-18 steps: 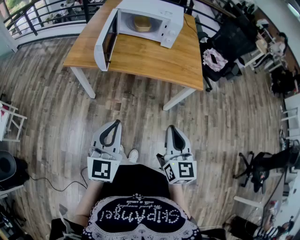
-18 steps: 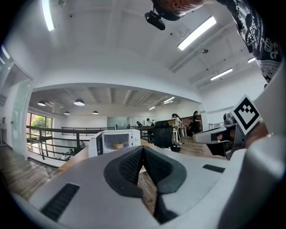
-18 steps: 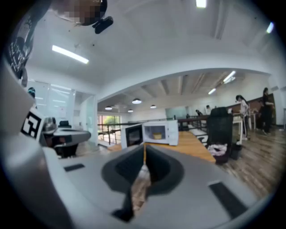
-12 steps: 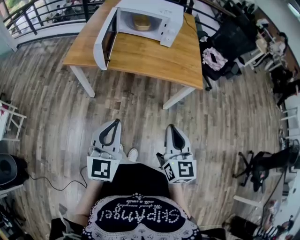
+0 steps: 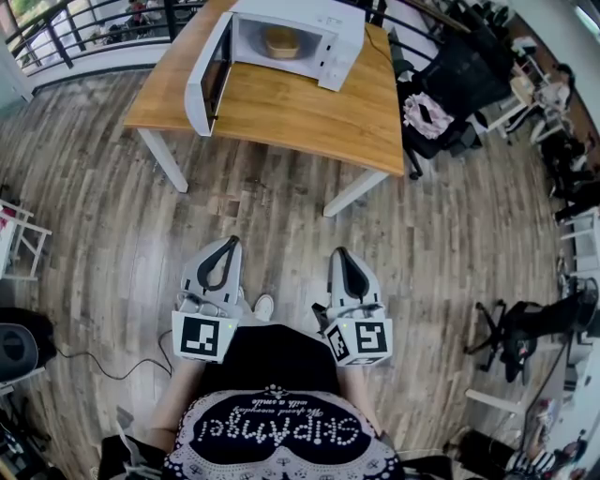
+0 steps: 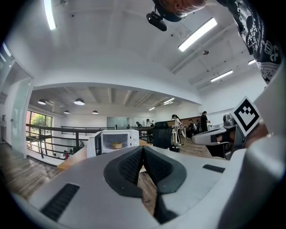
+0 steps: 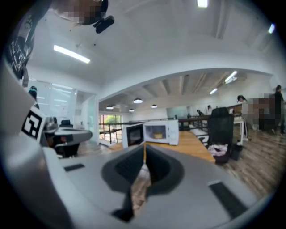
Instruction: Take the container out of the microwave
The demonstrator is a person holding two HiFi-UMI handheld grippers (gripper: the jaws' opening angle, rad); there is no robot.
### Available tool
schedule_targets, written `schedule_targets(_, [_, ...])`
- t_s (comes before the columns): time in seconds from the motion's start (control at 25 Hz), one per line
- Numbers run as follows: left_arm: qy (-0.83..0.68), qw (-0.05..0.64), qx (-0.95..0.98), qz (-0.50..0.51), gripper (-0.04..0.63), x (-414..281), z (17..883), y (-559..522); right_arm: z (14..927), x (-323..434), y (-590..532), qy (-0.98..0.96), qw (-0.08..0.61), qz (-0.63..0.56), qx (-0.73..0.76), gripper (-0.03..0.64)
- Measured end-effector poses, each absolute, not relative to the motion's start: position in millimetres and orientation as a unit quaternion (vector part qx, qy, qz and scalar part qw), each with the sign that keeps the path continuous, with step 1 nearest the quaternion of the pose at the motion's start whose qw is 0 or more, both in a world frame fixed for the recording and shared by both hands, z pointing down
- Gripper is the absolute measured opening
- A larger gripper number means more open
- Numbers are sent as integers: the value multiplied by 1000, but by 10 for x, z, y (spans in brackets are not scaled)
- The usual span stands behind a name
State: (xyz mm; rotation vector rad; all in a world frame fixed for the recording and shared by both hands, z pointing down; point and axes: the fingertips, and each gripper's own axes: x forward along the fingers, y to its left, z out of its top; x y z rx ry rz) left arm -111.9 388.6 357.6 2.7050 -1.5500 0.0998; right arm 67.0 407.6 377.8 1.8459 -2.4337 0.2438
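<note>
My left gripper [image 5: 226,246] is shut tight. Its two black pads touch at the tips, and there is nothing between them. My right gripper [image 5: 343,255] is shut too. Its tips are pressed together and it holds nothing.

Both grippers are well away from the microwave [image 5: 319,23], out in front of its open side. They are next to each other and both point toward the microwave. Under them is the wood floor [image 5: 112,244].

The microwave is white. It sits on a wood table [image 5: 309,117]. Most of the bare table top is in front of the microwave. The door [image 5: 208,80] hangs on the left side of the microwave and is swung wide open, so I can see right in.

The container [image 5: 280,41] is inside the microwave. It is round and tan, like a small bowl. It sits near the middle of the microwave's inside, and nothing touches it.

To the right of the microwave, past the table edge, there is a black chair [image 5: 455,70]. A pink and white cloth [image 5: 424,111] lies on it. Behind the microwave and to its left there is a black railing [image 5: 75,28].
</note>
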Motion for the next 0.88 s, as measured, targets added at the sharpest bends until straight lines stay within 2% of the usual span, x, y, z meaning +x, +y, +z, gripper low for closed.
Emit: schedule_targets(0.88, [-487, 15, 872, 43, 28, -1042, 3615, 3708, 3960, 919, 3947, -782, 36, 112, 612, 40])
